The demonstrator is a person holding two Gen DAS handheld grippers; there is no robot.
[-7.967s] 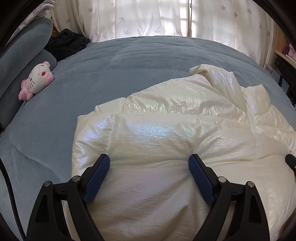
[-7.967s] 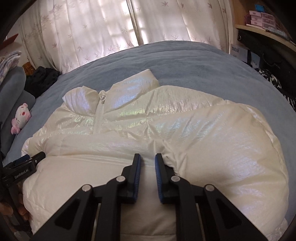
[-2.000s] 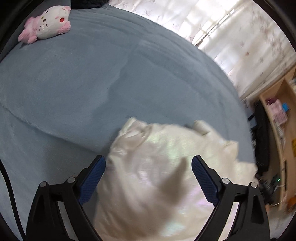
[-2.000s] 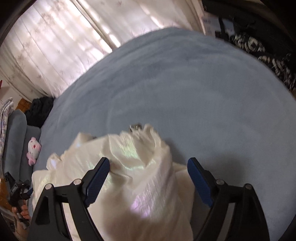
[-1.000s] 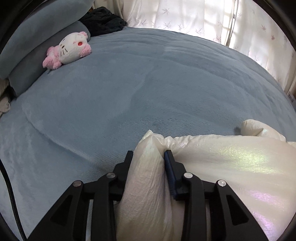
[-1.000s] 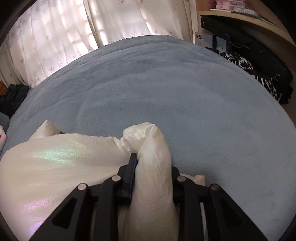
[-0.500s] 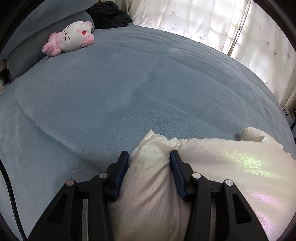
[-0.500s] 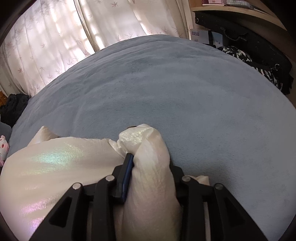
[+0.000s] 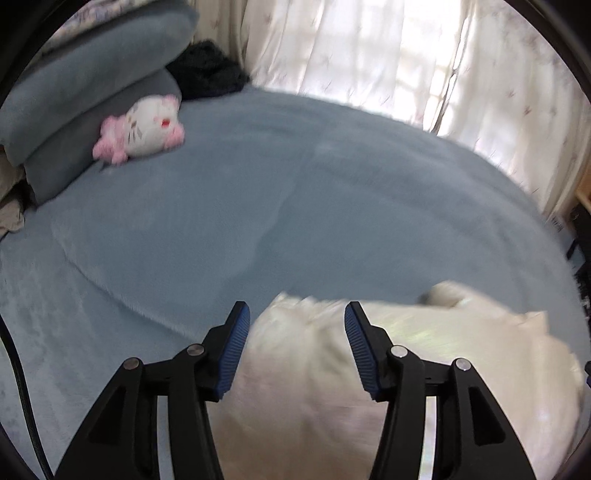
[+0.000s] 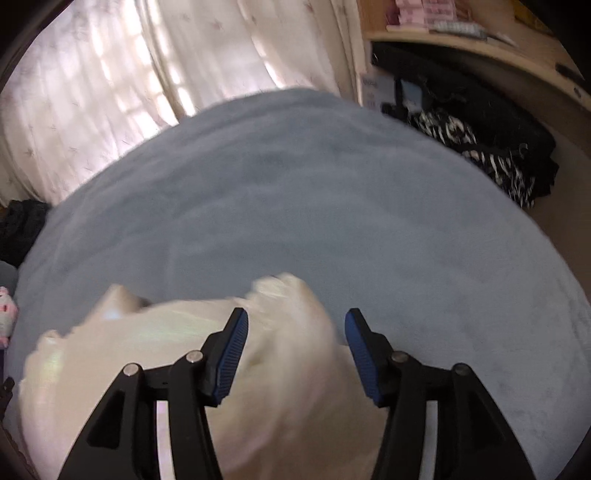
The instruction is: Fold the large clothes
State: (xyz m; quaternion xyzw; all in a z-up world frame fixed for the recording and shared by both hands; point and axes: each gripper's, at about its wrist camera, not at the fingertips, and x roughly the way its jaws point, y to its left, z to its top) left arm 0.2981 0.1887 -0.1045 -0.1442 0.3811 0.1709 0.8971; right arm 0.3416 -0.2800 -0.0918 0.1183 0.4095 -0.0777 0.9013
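A shiny cream puffer jacket lies bunched and folded over on the blue bed cover. In the left wrist view my left gripper is open, its blue pads standing apart on either side of the jacket's left fold edge. In the right wrist view the jacket fills the lower left, and my right gripper is open with its pads either side of the jacket's right corner. Both views are blurred by motion.
A pink and white plush cat leans on grey pillows at the far left. Dark clothes lie by the curtains. A wooden shelf and black patterned clothes stand to the right of the bed.
Both grippers were shut on the jacket's folded corners half a second ago; now both have opened and let go. Both have lifted and pulled back slightly.
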